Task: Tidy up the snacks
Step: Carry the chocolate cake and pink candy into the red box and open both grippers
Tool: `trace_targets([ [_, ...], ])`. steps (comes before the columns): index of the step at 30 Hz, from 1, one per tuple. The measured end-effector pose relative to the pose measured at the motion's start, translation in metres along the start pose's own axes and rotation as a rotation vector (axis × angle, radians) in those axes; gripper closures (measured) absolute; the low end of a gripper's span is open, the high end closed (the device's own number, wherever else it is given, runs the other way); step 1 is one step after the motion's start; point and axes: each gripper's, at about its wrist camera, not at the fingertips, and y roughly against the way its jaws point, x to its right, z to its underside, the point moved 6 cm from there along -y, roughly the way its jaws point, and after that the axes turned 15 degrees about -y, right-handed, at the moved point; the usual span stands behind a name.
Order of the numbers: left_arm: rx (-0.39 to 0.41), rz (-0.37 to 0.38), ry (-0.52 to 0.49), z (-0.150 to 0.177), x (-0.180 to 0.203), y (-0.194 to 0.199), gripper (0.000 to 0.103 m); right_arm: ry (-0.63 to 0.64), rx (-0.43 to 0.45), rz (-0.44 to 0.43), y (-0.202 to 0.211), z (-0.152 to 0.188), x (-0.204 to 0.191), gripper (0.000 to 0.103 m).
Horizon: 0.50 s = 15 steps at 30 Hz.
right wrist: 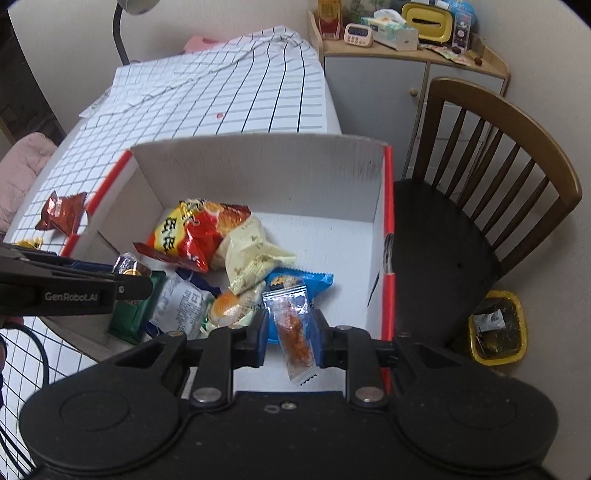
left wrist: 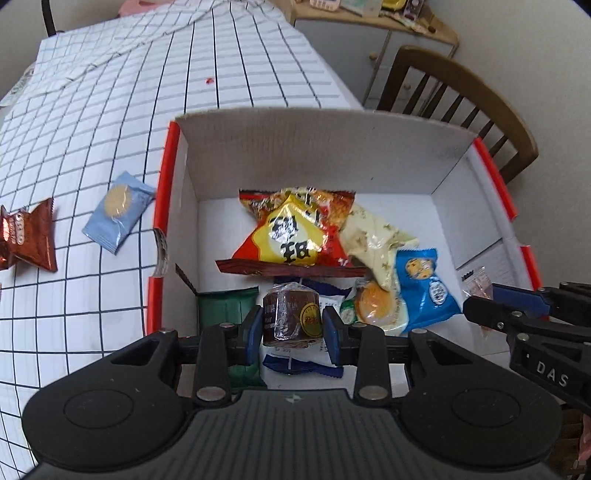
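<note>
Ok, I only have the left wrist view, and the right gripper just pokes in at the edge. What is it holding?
Observer: The right gripper is shut on a clear plastic packet with an orange-red snack.
Reviewer: Is it over the box?
Observer: Yes, it hangs inside the white cardboard box with red edges, by the blue cookie packet.
Reviewer: Anything beside the chair?
Observer: A yellow bin stands on the floor by the dark wooden chair.

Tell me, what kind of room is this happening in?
Most likely a lived-in home room, perhaps a dining corner. A table under a checked tablecloth has a wooden chair beside it, and a corner cabinet carries a tissue box and a small clock.
</note>
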Motion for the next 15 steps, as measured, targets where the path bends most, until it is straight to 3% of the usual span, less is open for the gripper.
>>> trace_targets([
  [15,-0.061,-0.005,-0.051,0.008,0.01,-0.022,0.069,0.047,-0.05,-0.008,-0.014,0.013,-0.006,0.079],
])
